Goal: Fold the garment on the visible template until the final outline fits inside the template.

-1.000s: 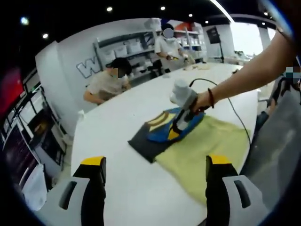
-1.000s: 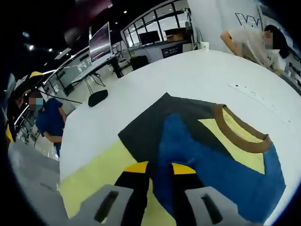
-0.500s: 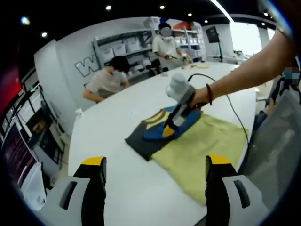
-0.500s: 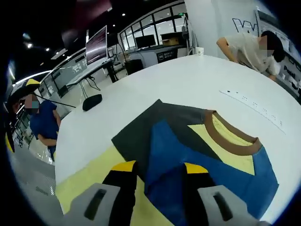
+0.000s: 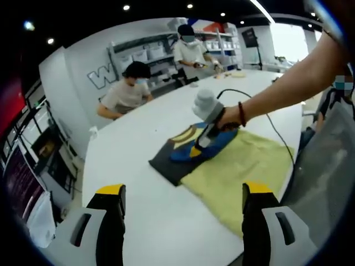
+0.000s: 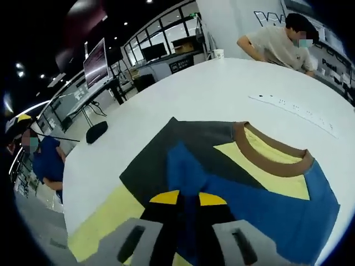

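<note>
Here, right gripper (image 6: 186, 195) with jaws pinched nearly shut on a blue fold of the T-shirt (image 6: 238, 183), close to the garment's near edge; seen from the left gripper view as held by a hand (image 5: 226, 117) above the shirt. T-shirt in grey, blue and yellow, brown collar, lying partly on the yellow template (image 5: 244, 169), toward the right edge of the white table (image 5: 150, 221). Left gripper (image 5: 180, 191) raised over bare tabletop, jaws spread wide, gripping nothing.
</note>
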Motion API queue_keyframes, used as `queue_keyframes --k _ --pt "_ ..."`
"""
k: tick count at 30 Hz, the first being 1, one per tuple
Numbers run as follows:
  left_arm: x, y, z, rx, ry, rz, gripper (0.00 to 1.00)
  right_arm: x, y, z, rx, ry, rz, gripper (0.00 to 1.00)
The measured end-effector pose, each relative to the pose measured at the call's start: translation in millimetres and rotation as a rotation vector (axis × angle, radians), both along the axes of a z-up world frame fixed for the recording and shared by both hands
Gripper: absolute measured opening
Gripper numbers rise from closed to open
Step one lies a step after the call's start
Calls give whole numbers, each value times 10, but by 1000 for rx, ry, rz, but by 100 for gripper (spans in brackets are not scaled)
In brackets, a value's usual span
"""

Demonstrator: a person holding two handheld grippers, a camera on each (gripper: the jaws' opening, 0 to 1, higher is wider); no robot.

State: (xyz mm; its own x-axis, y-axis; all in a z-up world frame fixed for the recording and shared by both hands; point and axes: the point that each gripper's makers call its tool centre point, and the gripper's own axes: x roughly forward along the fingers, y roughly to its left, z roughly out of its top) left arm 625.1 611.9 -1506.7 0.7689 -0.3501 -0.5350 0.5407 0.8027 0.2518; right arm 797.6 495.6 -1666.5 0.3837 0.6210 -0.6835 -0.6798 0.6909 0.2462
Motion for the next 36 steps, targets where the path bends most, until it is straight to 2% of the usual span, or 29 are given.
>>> queue_keyframes --k 4,6,10,11,13,16,20,22,24,28,29,32,33,36 --pt "-4 6 -12 1 4 1 89 -61 117 86 36 -35 51 0" --pt "-14 19 -35 4 8 0 89 -85 173 85 -20 -94 120 0" --pt "-36 20 -69 6 15 -6 89 -263 370 81 -24 -100 203 0" --pt "-35 18 -61 6 7 -7 89 -355 417 76 -51 -115 252 0" --pt "-39 19 -60 7 6 -8 89 -434 455 63 -70 -122 293 0" --pt "-45 22 -69 7 9 -10 89 -519 517 77 -56 -111 314 10" --pt "-45 12 -105 -2 12 -14 89 -586 555 178 -22 -116 330 11" --pt "-43 -10 -117 -8 12 -23 89 -599 554 271 12 -130 326 16" --pt "-40 -56 -129 -16 6 -44 90 -672 459 420 41 -155 318 22" --pt "-20 -102 -147 -36 -9 -68 95 -738 331 533 66 -180 310 35" --pt "-16 -135 -149 -42 -29 -88 97 -772 267 574 66 -183 303 37" --pt "-25 -158 -206 -33 -18 -101 99 -897 86 697 71 -220 299 44" --pt "-29 -163 -217 -30 -18 -107 99 -914 60 711 72 -221 297 45" --pt "-66 -185 -353 -4 9 -126 99 -1095 -209 761 54 -218 277 46"
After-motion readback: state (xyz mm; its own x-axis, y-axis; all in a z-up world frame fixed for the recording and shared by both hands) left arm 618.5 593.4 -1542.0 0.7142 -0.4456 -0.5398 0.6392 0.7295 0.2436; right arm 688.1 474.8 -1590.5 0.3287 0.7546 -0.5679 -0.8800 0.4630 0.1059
